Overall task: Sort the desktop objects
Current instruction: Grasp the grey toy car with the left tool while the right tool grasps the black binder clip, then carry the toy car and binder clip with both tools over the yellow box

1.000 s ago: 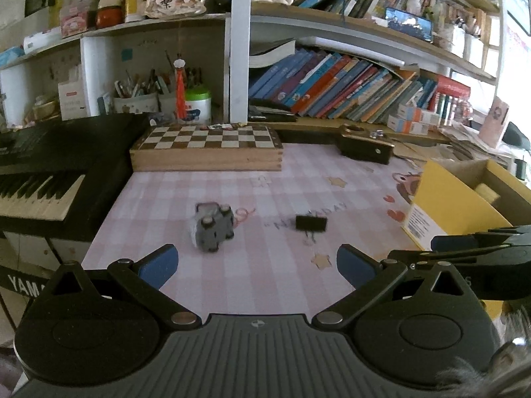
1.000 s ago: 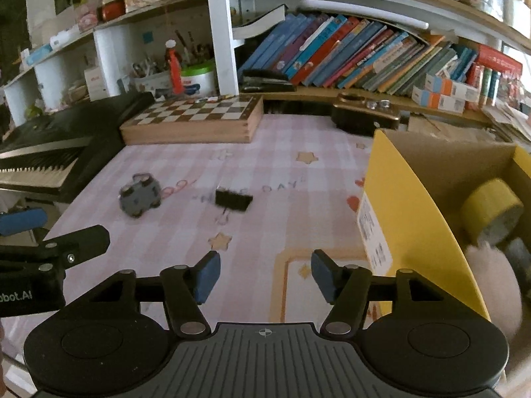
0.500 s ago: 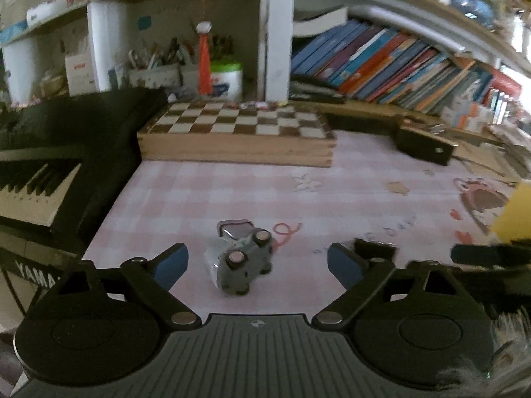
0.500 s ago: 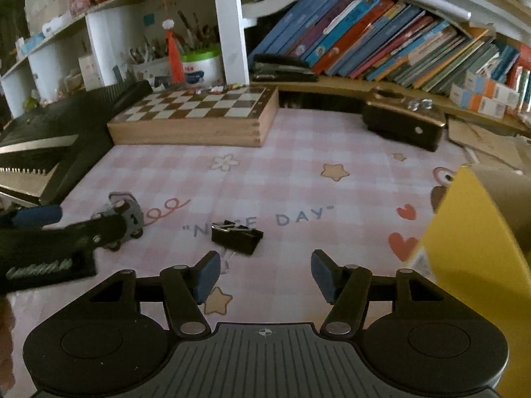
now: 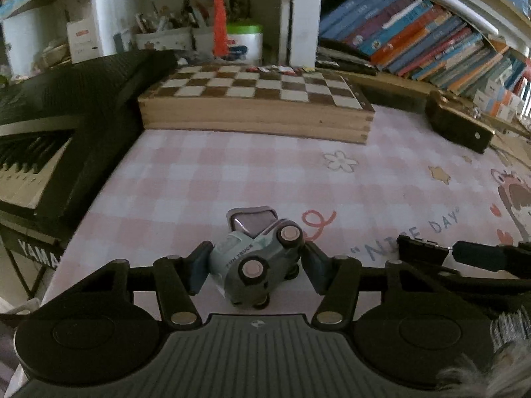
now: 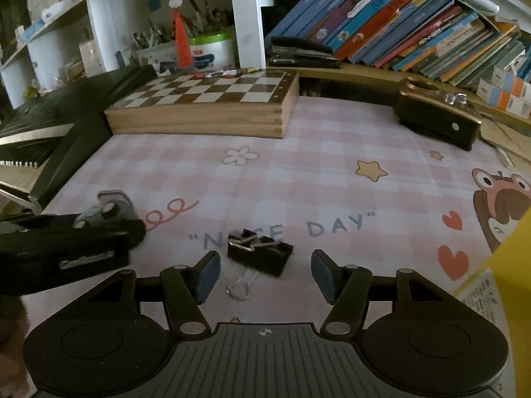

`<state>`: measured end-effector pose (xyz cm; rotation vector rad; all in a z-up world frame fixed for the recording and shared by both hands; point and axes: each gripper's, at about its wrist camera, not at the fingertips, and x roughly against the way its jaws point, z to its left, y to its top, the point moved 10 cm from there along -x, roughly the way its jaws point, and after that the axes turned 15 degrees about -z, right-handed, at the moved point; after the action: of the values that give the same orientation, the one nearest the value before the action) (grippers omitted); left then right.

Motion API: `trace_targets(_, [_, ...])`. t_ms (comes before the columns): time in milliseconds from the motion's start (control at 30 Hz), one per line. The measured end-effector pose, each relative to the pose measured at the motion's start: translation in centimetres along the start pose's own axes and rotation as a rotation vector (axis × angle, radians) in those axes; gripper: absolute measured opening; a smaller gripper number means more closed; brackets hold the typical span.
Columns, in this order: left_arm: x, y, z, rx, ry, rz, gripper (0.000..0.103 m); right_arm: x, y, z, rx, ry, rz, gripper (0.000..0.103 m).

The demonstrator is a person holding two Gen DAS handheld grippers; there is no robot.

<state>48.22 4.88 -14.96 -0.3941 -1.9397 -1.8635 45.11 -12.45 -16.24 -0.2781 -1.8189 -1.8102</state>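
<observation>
Grey toy truck (image 5: 257, 262) pinched by left tool (image 5: 255, 267) | right tool (image 6: 265, 272) wide over binder clip (image 6: 260, 255)

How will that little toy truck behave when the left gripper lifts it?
The toy truck looks like light, stiff plastic. It lies on its side, wheels facing up, so it probably won't roll. Its rounded body may twist between the left gripper fingers.

Our right gripper (image 6: 265, 273) low in the frame with fingers (image 6: 207, 275) spread, black binder clip (image 6: 260, 253) on the pink checked surface (image 6: 332, 179) just ahead between them, our left gripper (image 6: 66, 245) at left edge around a toy truck (image 6: 106, 210), chessboard box (image 6: 205, 106) behind, yellow box (image 6: 511, 265) at right edge.
</observation>
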Motion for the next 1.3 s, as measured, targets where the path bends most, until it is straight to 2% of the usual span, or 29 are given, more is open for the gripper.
trace_targets(233, [2.6, 0.6, 0.6, 0.049, -0.017, -0.025, 0.056, -0.4, -0.2, 0.1, -0.06, -0.145, -0.008, 0.061])
trace_targets(433, [4.0, 1.1, 1.2, 0.058, -0.007, -0.033, 0.056, -0.9, -0.2, 0.9, -0.09, -0.182, -0.031, 0.059])
trace_targets(500, [4.3, 1.2, 1.2, 0.051, -0.006, -0.035, 0.056, -1.1, -0.1, 1.0, -0.084, -0.193, -0.039, 0.048])
trace_targets(533, [4.4, 1.3, 1.3, 0.049, -0.006, -0.037, 0.056, -1.1, 0.0, 1.0, -0.078, -0.193, -0.045, 0.043])
trace_targets(767, [5.3, 1.8, 1.1, 0.07, -0.026, -0.059, 0.056, -1.0, 0.4, 0.9, -0.079, -0.13, -0.035, 0.042])
trace_targets(1133, [9.1, 3.8, 0.1, 0.098, -0.112, -0.117, 0.056, 3.9, 4.9, 0.6, -0.063, -0.048, -0.179, 0.042])
trace_targets(1300, [11.9, 4.4, -0.3, 0.113, -0.159, -0.144, 0.055, 6.8, 5.8, -0.2, -0.062, -0.03, -0.204, 0.042])
